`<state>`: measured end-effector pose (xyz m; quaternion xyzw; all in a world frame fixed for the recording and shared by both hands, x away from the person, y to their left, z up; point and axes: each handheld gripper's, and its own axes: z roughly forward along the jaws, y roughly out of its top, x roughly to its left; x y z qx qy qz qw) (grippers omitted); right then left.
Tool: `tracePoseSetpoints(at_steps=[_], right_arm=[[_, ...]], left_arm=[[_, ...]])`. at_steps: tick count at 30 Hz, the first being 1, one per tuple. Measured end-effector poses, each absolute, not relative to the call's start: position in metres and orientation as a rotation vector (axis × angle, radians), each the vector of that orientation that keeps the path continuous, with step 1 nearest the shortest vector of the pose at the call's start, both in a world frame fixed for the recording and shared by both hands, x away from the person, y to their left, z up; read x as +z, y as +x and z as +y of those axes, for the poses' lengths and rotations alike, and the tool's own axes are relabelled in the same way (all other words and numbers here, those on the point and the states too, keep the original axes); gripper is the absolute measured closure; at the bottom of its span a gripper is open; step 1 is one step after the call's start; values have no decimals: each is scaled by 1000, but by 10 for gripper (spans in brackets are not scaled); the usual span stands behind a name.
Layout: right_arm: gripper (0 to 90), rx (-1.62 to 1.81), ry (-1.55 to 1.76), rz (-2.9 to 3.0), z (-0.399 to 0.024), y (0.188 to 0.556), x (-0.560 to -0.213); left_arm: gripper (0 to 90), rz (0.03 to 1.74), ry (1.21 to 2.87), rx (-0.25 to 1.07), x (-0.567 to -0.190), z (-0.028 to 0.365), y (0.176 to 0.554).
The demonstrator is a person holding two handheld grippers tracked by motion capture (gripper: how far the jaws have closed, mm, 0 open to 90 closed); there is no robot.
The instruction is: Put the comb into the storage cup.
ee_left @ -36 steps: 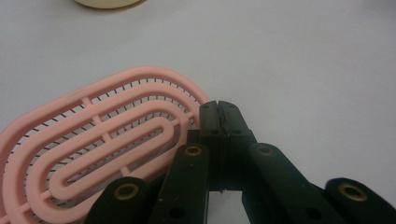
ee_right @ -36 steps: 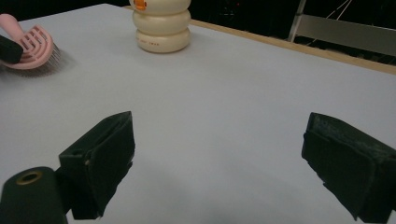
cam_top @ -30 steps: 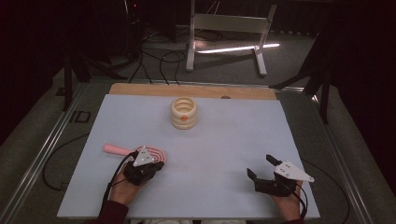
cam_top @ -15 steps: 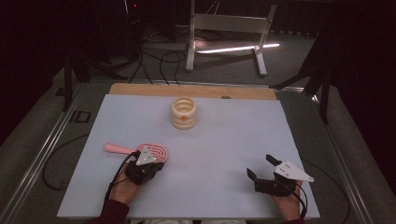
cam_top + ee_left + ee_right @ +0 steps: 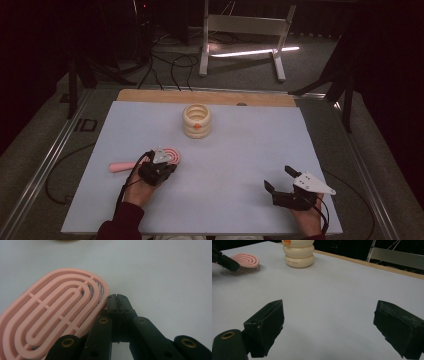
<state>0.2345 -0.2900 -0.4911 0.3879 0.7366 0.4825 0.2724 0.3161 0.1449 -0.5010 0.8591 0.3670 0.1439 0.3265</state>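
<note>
A pink hairbrush (image 5: 122, 166) lies flat at the table's front left, its slotted oval head (image 5: 55, 310) pointing right. My left gripper (image 5: 164, 161) is shut, tips (image 5: 117, 300) pressed together with nothing between them, right against the near-right edge of the brush head. A cream ribbed holder (image 5: 196, 121) stands upright at the back centre. My right gripper (image 5: 278, 178) rests at the front right, open and empty (image 5: 330, 312), and faces the holder (image 5: 298, 255) and the brush (image 5: 245, 261).
The pale table top (image 5: 250, 145) has a wooden strip (image 5: 205, 97) along its far edge. Metal rails run down both sides. Beyond the table a white frame (image 5: 245, 30) stands on the floor among cables.
My left gripper has shifted a little up the table against the brush head, and the brush has turned slightly. The right gripper has stayed still.
</note>
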Motion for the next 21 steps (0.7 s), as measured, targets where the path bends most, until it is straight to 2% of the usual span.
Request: tracePoseSetpoints(at_steps=[21], right_arm=[[96, 1296, 1042, 1987, -290, 236, -492]], left_arm=[[900, 1194, 2199, 408, -490, 155, 361]])
